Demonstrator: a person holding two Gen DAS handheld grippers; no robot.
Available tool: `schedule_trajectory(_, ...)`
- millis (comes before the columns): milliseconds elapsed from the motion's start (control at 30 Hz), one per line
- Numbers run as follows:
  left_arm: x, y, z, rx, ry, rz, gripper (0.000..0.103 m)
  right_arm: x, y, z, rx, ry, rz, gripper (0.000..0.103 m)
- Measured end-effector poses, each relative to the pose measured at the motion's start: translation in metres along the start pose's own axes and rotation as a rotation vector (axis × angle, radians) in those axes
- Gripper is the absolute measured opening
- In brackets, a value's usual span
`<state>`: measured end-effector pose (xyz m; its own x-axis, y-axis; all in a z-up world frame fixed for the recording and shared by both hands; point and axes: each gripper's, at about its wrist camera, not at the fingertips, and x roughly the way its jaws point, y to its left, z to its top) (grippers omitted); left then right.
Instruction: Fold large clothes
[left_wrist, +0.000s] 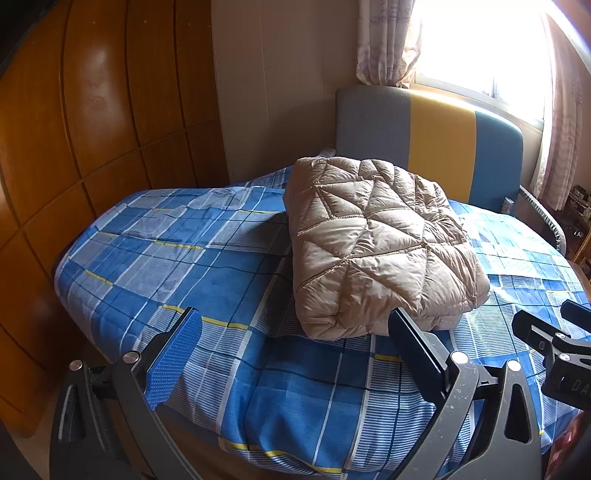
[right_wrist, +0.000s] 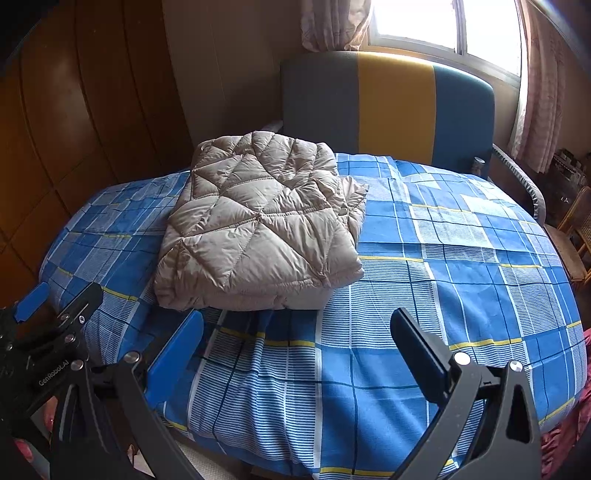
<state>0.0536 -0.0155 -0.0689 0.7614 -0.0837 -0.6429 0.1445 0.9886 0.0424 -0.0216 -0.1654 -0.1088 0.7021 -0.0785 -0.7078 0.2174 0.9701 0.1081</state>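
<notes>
Lying folded, jacket (left_wrist: 380, 243) beyond left claw (left_wrist: 295, 332).

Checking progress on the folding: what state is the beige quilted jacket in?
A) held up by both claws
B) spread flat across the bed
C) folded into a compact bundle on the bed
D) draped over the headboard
C: the jacket lies as a stacked bundle on the plaid sheet, both claws open and empty.

Folded jacket (right_wrist: 258, 225) on bed (right_wrist: 443, 295)

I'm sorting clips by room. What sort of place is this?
Most likely a bedroom: a bed with a blue plaid sheet and padded headboard, a wooden wardrobe, and a curtained window.
</notes>
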Motion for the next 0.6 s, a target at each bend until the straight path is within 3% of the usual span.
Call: schedule_trajectory(600,0.0017,0.0017,-0.0019,-0.007,0.005,-0.014,0.1,0.0001,0.0013,-0.0011,-0.001,0.009,0.003,0.101)
